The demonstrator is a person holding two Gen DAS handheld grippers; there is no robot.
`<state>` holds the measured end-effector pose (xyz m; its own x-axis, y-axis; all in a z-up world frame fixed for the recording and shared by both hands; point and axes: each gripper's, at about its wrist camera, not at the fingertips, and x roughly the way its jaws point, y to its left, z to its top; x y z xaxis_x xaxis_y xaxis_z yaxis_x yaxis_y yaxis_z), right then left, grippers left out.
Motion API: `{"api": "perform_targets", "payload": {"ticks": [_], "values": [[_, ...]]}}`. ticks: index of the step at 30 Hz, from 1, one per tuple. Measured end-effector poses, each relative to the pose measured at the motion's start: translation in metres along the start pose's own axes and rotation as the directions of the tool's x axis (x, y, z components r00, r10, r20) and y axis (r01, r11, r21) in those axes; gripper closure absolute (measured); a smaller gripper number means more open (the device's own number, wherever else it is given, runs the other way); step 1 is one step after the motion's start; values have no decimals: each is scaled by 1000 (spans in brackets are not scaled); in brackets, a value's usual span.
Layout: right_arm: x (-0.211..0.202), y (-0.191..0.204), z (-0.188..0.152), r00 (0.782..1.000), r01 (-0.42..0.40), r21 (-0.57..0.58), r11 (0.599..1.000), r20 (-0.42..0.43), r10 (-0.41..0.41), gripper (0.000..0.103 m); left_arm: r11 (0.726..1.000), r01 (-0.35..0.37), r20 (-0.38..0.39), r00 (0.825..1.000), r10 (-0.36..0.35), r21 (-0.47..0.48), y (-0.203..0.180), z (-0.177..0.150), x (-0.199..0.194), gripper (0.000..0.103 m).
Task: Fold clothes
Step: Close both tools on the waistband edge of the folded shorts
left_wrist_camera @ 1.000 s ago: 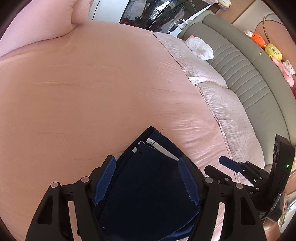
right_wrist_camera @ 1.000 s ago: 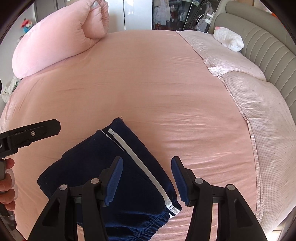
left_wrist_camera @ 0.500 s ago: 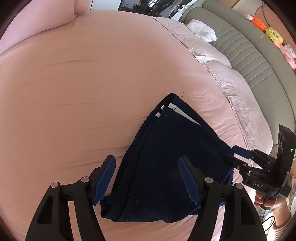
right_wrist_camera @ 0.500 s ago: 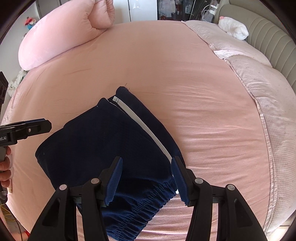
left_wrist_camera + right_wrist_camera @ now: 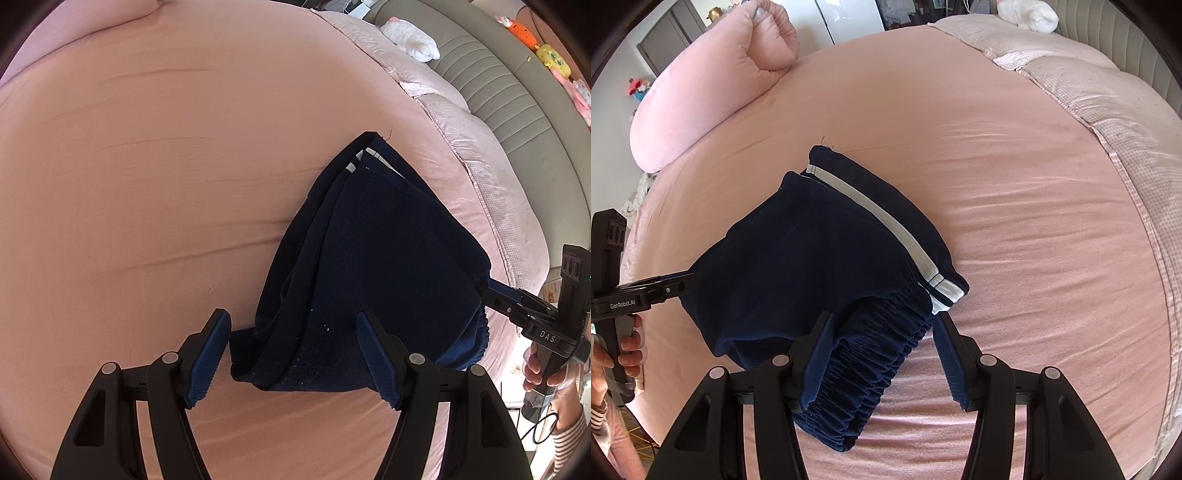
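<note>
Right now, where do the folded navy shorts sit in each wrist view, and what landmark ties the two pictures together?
Left wrist: the navy shorts lie right of centre on the pink sheet, reaching in between the left gripper fingers.
Right wrist: the shorts lie centre-left, white side stripe on top, elastic waistband between the right gripper fingers.
Shared landmark: the white plush toy at the headboard.

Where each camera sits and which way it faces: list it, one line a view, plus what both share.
Left wrist: on the left gripper, looking across the pink bed at the navy shorts; the right gripper and its hand show at right.
Right wrist: on the right gripper, over the shorts' waistband; the left gripper shows at left.
Shared: shorts, bed, white plush.
</note>
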<state>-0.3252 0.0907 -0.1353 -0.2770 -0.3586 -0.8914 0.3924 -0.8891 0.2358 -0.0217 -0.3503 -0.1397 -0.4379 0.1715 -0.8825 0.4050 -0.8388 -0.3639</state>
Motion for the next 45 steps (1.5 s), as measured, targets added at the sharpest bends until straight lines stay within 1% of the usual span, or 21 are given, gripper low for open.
{"api": "perform_targets", "payload": {"ticks": [3, 6, 10, 13, 17, 20, 23, 26, 29, 32, 39, 41, 45], "values": [[-1, -2, -9, 1000, -24, -2, 1000, -14, 24, 49, 1000, 7, -12, 1000, -7, -1, 3, -4, 1, 34], [-1, -5, -20, 999, -30, 5, 1000, -23, 30, 49, 1000, 14, -15, 1000, -14, -12, 6, -8, 1, 34], [0, -16, -33, 996, -83, 82, 993, -34, 86, 48, 999, 22, -31, 999, -23, -26, 11, -12, 5, 34], [-1, -23, -38, 993, -110, 119, 987, -34, 115, 45, 999, 21, -28, 999, -22, -26, 12, -15, 6, 34], [-3, -32, -43, 988, -145, 166, 975, -31, 152, 45, 998, 40, -30, 999, -41, -48, 14, -15, 7, 34], [-3, -38, -51, 980, -187, 210, 960, -31, 198, 45, 996, 59, -25, 998, -61, -72, 18, -16, 6, 32], [-3, -41, -59, 966, -243, 249, 937, -27, 258, 44, 990, 93, -20, 995, -95, -103, 20, -16, 6, 30], [1, -40, -66, 957, -267, 279, 922, -38, 289, 43, 985, 108, -14, 994, -111, -135, 21, -16, 7, 29], [11, -32, -65, 949, -287, 297, 911, -44, 313, 43, 971, 159, -8, 987, -163, -178, 22, -15, 8, 29], [10, -28, -67, 948, -289, 295, 911, -40, 314, 43, 964, 178, -5, 983, -183, -198, 21, -15, 10, 29], [24, -15, -55, 949, -292, 305, 906, -23, 314, 42, 952, 209, 18, 977, -211, -221, 10, -6, 19, 29], [26, -13, -53, 949, -291, 315, 903, -22, 313, 40, 953, 212, 17, 977, -214, -216, 6, -5, 22, 30], [26, -14, -50, 947, -298, 337, 893, -14, 321, 40, 956, 207, 23, 978, -207, -208, -5, -3, 27, 30]]}}
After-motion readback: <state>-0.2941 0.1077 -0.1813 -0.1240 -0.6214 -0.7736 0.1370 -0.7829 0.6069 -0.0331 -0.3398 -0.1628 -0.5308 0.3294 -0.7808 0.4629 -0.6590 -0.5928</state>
